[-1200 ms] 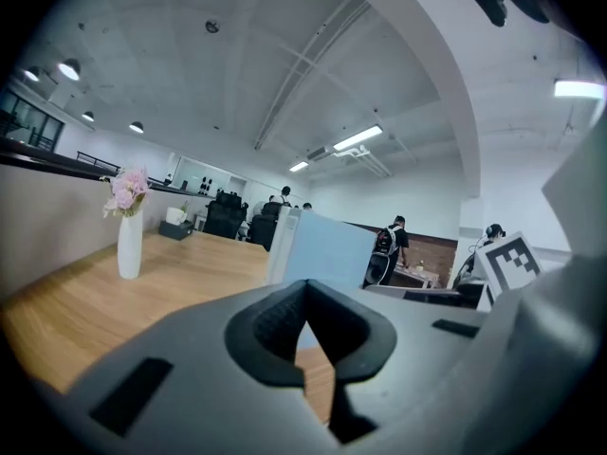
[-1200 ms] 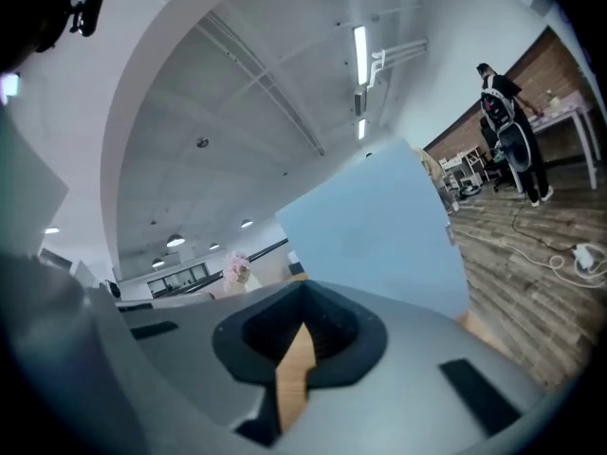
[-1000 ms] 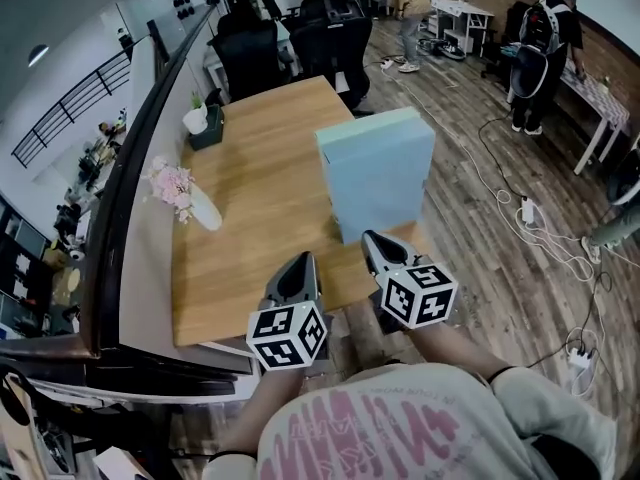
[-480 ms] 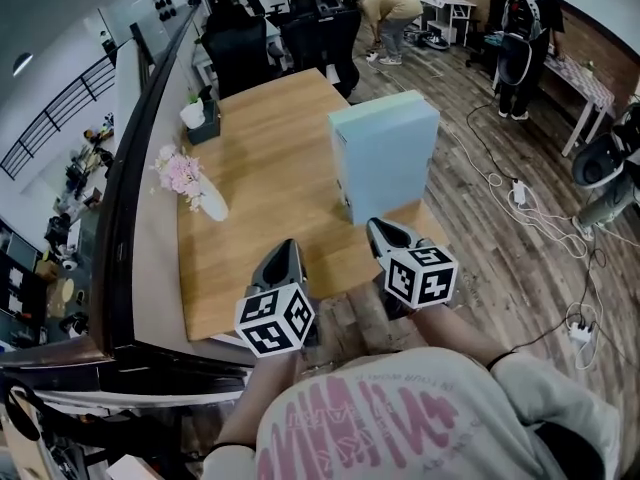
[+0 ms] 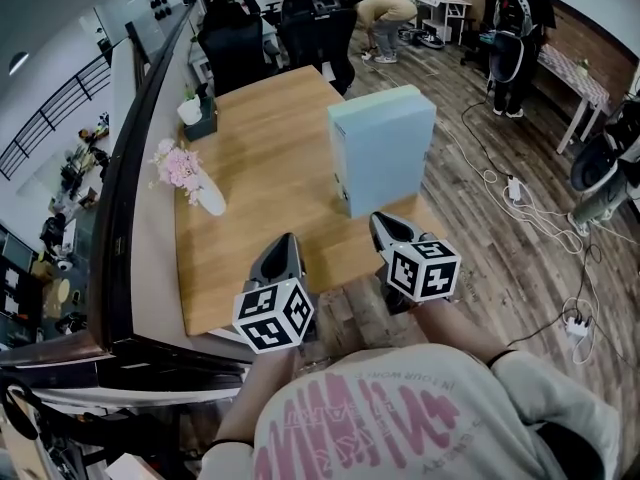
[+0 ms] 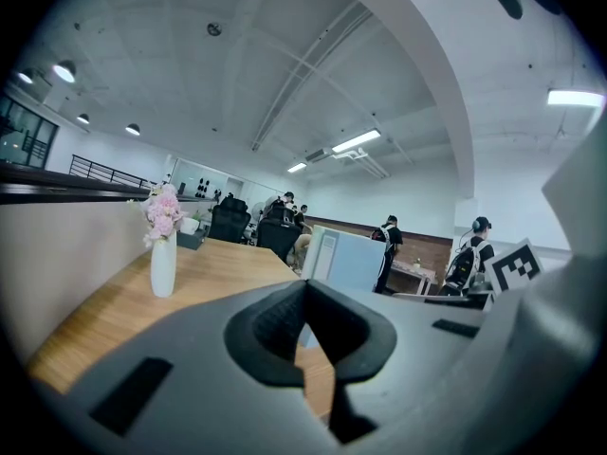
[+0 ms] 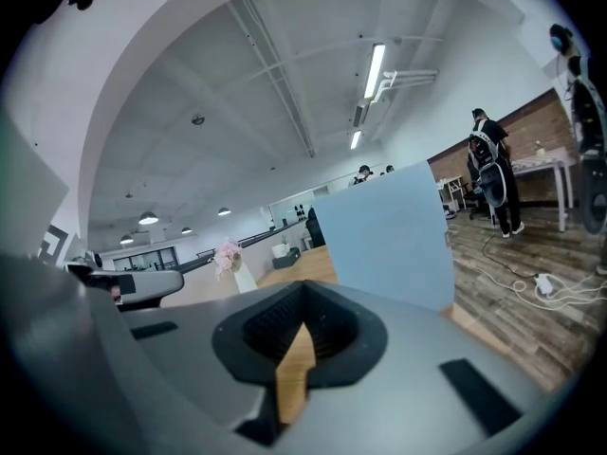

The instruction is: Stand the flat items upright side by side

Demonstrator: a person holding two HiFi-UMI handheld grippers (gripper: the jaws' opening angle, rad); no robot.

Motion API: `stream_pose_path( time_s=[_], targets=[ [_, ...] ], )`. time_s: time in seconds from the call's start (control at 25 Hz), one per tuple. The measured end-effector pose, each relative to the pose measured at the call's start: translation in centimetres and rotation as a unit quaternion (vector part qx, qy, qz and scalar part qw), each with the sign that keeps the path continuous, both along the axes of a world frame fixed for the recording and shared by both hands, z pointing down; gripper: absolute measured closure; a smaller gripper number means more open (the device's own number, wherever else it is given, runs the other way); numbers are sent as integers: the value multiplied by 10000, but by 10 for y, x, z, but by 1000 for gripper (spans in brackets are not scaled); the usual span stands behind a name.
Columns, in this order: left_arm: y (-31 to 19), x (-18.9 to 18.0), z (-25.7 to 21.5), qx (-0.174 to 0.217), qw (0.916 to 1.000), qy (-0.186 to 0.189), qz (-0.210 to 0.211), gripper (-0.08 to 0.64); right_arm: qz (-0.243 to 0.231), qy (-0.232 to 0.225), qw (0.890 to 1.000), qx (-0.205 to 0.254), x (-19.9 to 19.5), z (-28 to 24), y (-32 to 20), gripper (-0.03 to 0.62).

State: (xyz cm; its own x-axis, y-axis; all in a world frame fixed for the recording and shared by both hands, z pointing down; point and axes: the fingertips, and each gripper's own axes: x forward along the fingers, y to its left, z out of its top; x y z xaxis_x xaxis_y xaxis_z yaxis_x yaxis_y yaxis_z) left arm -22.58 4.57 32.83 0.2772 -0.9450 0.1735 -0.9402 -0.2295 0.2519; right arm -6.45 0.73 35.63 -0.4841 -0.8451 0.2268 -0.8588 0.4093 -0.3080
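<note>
Light blue flat items (image 5: pixel 385 158) stand upright, pressed together as one block, near the right edge of the wooden table (image 5: pixel 260 188). The left gripper view shows this block (image 6: pixel 346 259) ahead and to the right. In the right gripper view the block (image 7: pixel 389 230) rises close in front. My left gripper (image 5: pixel 284 242) hovers over the table's front edge, shut and empty. My right gripper (image 5: pixel 381 222) sits just in front of the block's lower corner, apart from it, also shut with nothing held. Seen along each gripper's own jaws, the left gripper (image 6: pixel 304 287) and the right gripper (image 7: pixel 303 290) have their jaws meeting.
A white vase of pink flowers (image 5: pixel 195 183) stands at the table's left side by a partition wall (image 5: pixel 140 198). A dark box with a white pot (image 5: pixel 203 120) sits at the far left corner. Office chairs (image 5: pixel 280 28) stand beyond the table. People and floor cables (image 5: pixel 520 208) are on the right.
My left gripper has shifted a little to the left along the table's front edge. The blue block stays upright in place. A person at the back has bent over.
</note>
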Motion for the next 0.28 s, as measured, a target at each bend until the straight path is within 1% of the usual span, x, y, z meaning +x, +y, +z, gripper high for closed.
stream_pose_path(
  time_s=[0.28],
  targets=[
    [5, -6, -8, -1, 10000, 19, -3, 557, 24, 135, 9999, 14, -3, -7, 5, 595]
  ],
)
